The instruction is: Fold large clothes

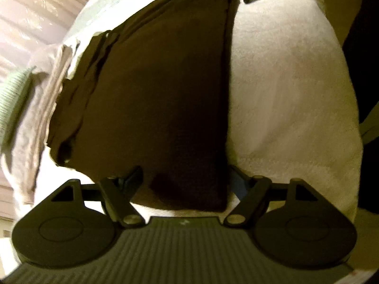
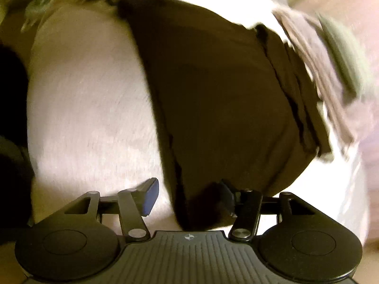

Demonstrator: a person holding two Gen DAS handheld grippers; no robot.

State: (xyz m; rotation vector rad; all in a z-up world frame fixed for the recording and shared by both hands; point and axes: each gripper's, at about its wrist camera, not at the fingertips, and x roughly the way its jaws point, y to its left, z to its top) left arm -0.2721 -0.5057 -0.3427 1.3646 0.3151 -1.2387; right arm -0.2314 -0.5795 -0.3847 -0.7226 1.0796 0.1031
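Both tongs stand open over the dark garment (image 1: 161, 99), gripping nothing. Left gripper (image 1: 184, 182) straddles one end of its straight folded edge; right gripper (image 2: 187, 198) straddles the opposite end, one finger (image 2: 149, 196) on the pale blanket (image 2: 90, 99). That garment lies flat on the blanket, already doubled lengthwise, layered edges along the side toward a pile of light laundry (image 1: 40, 108). Judging by this, the next fold is starting: each gripper needs to close on its end and carry it across.

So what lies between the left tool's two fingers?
In the left wrist view, the near corner of the folded dark garment lies between the open left tool's fingers, on the pale fuzzy cover.
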